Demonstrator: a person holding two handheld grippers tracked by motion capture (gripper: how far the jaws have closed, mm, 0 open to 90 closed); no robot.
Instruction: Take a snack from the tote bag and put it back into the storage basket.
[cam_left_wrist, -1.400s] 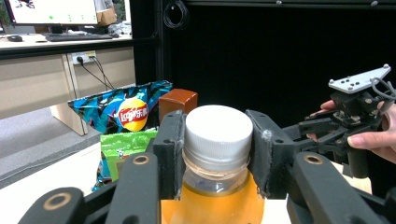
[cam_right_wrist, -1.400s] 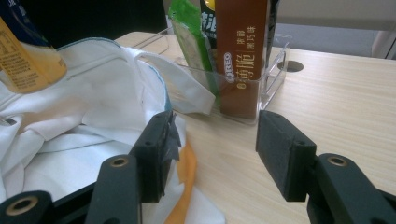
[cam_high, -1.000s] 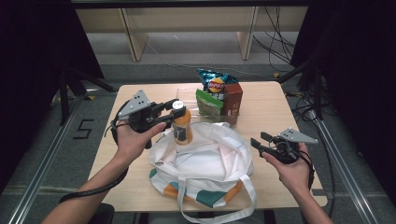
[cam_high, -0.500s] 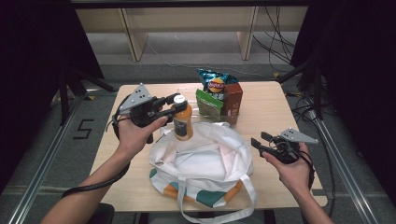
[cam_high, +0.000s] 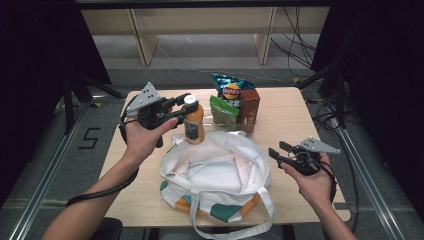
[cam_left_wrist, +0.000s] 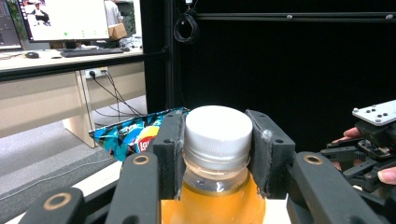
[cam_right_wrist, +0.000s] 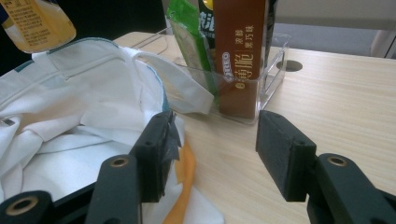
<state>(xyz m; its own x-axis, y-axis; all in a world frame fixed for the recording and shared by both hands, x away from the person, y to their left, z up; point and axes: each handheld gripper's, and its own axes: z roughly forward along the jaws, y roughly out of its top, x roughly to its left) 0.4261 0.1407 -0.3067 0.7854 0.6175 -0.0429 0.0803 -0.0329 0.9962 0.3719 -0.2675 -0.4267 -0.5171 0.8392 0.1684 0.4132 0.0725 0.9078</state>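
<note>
Currently, your white tote bag (cam_high: 220, 170) lies open on the table (cam_high: 290, 120), beside the clear snack bin (cam_high: 235, 107). Your left tongs (cam_high: 181, 107) are clamped on the juice bottle's (cam_high: 194, 125) cap, holding it above the bag's far edge. Your right tongs (cam_high: 276, 151) stand apart, empty, beside the bag.

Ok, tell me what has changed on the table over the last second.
The left gripper, shut on the cap of the orange bottle, has lifted the bottle a little higher above the white bag. The right gripper stays open beside the bag, and the snack box has not moved.
</note>
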